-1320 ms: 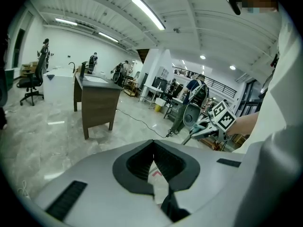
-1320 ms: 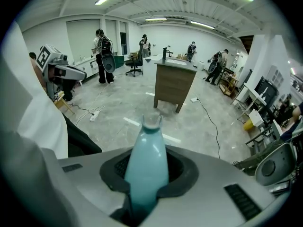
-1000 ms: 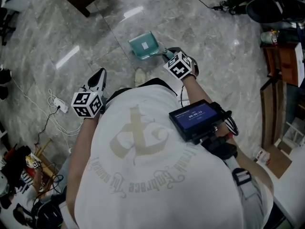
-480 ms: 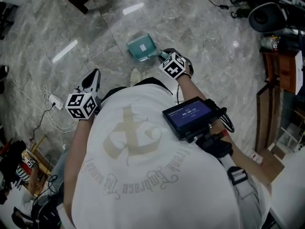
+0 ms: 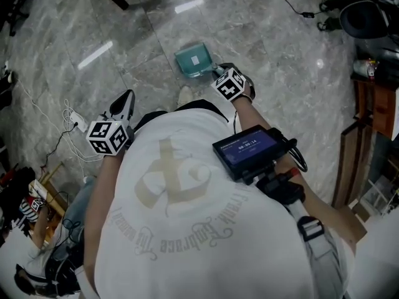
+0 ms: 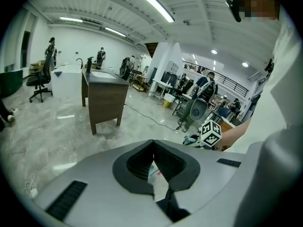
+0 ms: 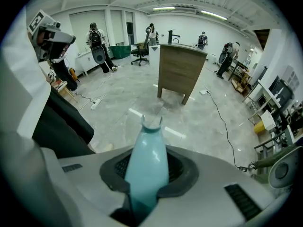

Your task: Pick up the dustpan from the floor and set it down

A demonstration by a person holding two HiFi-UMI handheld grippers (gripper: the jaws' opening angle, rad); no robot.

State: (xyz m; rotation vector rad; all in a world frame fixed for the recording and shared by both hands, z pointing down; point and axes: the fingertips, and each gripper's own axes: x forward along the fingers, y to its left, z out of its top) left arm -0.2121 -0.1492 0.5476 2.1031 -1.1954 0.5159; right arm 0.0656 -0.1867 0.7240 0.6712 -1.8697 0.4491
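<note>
A teal dustpan lies on the grey marble floor in front of the person in the head view. Its handle runs up between the jaws of my right gripper, which is shut on it and points steeply down. In the head view that right gripper sits at the pan's near right corner. My left gripper hangs at the person's left, apart from the pan. Its jaws meet at the tip in the left gripper view, and nothing is held between them.
A dark wooden desk stands beyond the pan. A power strip with white cables lies on the floor at the left. A shoe is just behind the pan. Wooden furniture and a fan line the right side.
The head view has shifted a little. The right gripper keeps its hold on the dustpan handle at the floor. The left gripper stays beside the person's left.
</note>
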